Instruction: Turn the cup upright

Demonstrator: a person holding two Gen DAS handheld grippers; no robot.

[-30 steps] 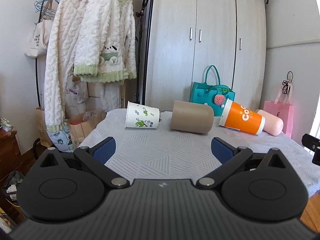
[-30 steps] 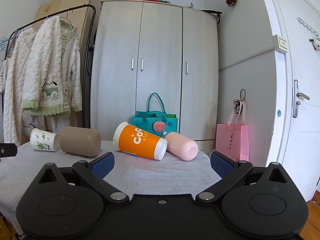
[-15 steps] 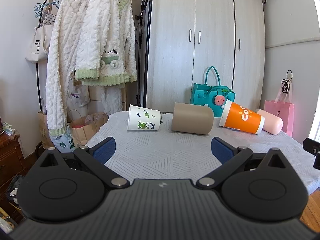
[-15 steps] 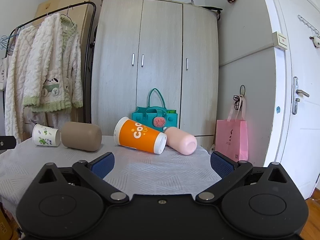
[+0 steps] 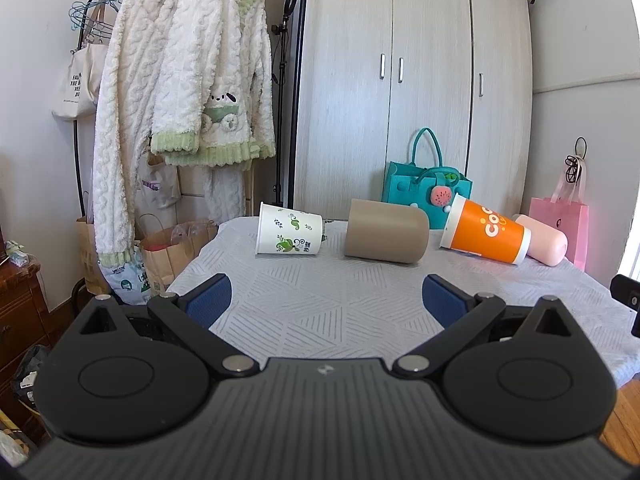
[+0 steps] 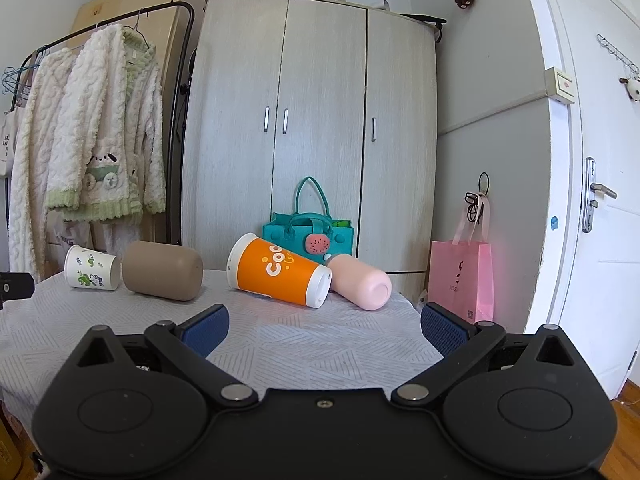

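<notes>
Jaws on both tools stand spread wide with nothing between them, which suits a start position: neither has committed to a cup. The left gripper (image 5: 325, 294), with its blue pads (image 5: 209, 295), hangs over the near part of the tabletop (image 5: 320, 320), a surface under a pale grey cloth with a line pattern, and faces the left pair of cups. The right gripper (image 6: 325, 326) hangs over the same cloth further right, facing the right pair.

All four cups lie on their sides in a row along the far edge, well apart from either tool. Leftmost is the white paper cup with green leaf print (image 5: 289, 234); beside it lies the plain tan cylindrical cup (image 5: 386, 237). Next comes the orange cup with white lettering and white rims (image 6: 278, 271), resting against the pale pink rounded cup (image 6: 360, 282), the two touching.

Because the wide opening spans a cup's body, either tool could likely close across a lying cup from the side and swing it onto its base. The touching orange and pink cups may nudge each other if one is lifted.

Behind stand a grey-wood wardrobe (image 6: 320, 120), a teal felt handbag (image 6: 310, 232) and a pink paper bag (image 6: 460, 276).
</notes>
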